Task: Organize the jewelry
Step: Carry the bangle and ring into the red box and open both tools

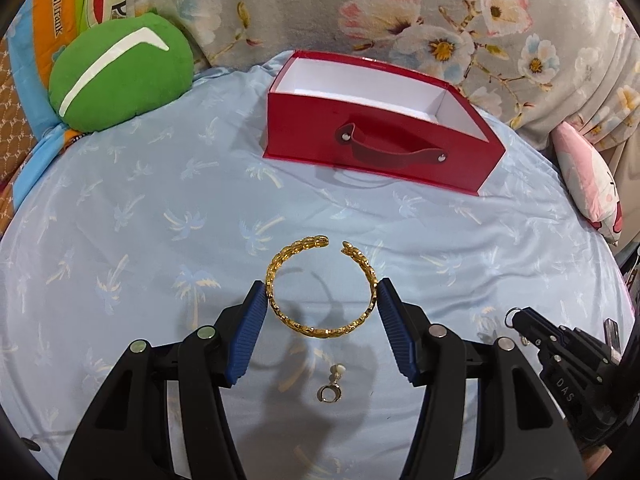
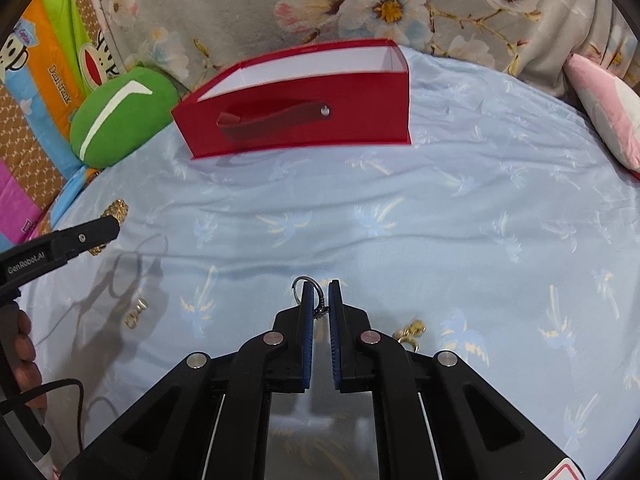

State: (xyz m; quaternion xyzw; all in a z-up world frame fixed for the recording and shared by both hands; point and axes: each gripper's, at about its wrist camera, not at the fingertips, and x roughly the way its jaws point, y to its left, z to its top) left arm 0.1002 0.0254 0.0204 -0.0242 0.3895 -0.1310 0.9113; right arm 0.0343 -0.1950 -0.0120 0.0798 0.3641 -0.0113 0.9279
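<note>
My left gripper (image 1: 322,296) is shut on a gold open bangle (image 1: 320,286) and holds it above the blue bedspread; its shadow falls below. The bangle's edge shows in the right wrist view (image 2: 114,210), beside the left gripper's finger (image 2: 92,234). My right gripper (image 2: 321,292) is shut on a small silver ring (image 2: 306,284); it also shows at the right of the left wrist view (image 1: 514,317). A small earring (image 1: 330,390) lies on the bedspread under the bangle, also seen in the right wrist view (image 2: 136,314). A gold earring (image 2: 412,332) lies by my right gripper. An open red box (image 1: 380,136) with a white inside stands further back.
A green plush cushion (image 1: 120,76) lies at the back left, a pink pillow (image 1: 588,184) at the right. A grey floral quilt (image 1: 400,12) is piled behind the box. The blue palm-print bedspread (image 2: 480,220) covers the area between grippers and box.
</note>
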